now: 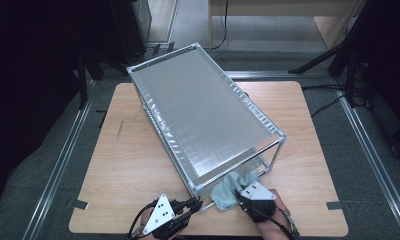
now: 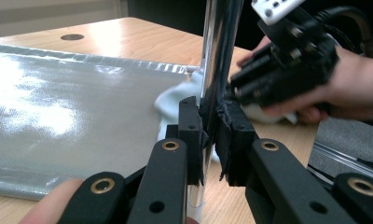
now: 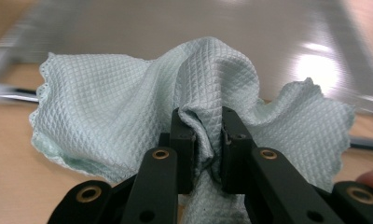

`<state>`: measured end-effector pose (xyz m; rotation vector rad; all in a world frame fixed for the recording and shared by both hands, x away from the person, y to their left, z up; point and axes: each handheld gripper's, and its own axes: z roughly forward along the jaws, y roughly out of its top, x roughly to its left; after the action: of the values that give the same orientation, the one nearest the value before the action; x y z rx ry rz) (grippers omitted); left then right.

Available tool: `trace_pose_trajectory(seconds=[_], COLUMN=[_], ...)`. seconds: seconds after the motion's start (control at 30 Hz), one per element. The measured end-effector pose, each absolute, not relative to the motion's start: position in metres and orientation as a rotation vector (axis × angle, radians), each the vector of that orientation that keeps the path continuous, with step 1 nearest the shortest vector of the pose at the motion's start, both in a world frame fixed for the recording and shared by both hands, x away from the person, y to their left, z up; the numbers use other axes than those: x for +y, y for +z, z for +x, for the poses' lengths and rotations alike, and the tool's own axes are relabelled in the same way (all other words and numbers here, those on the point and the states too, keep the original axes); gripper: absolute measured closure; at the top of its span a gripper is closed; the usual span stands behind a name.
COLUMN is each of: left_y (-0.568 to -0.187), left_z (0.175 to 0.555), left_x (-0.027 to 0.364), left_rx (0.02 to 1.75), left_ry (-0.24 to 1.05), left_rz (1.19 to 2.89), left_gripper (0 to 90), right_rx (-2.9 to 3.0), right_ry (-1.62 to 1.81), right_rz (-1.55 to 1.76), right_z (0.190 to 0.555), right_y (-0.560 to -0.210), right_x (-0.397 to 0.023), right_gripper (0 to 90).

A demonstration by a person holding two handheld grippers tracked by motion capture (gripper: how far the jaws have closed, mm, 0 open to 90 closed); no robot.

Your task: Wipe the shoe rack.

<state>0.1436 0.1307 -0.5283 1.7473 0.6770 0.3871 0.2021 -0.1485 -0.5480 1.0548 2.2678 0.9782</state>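
A metal rack (image 1: 203, 107) with silvery shelf panels stands slantwise on the wooden table. My left gripper (image 1: 198, 202) (image 2: 211, 135) is shut on the rack's near corner post (image 2: 218, 60), a shiny chrome tube that stands upright between the pads. A pale green waffle-weave cloth (image 1: 229, 191) (image 3: 142, 107) lies bunched at the rack's near end, on the lower shelf (image 2: 68, 116). My right gripper (image 1: 244, 197) (image 3: 208, 140) is shut on a fold of this cloth, and the rest fans out to both sides. In the left gripper view the right gripper (image 2: 287, 65) sits just behind the post.
The wooden table (image 1: 128, 165) has bare room to the left of the rack and to its right. Floor rails run along both sides of the table. A wooden desk stands at the back, and dark stands are at the back right.
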Motion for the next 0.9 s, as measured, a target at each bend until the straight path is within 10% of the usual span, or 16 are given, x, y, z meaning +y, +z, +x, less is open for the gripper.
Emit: trace_pose_trajectory(seconds=[0.7, 0.9], left_y=[-0.529, -0.529], left_z=[0.144, 0.143], left_x=[0.131, 0.13], left_rx=[0.675, 0.679], left_ry=[0.387, 0.391], left_rz=[1.747, 1.751], left_gripper=[81.6, 81.5], right_rx=[1.635, 1.632], right_ry=[1.14, 1.017], right_rz=[1.19, 1.398], right_z=[0.205, 0.221], right_y=[-0.463, -0.487], right_x=[-0.236, -0.272], right_gripper=[79.9, 79.9])
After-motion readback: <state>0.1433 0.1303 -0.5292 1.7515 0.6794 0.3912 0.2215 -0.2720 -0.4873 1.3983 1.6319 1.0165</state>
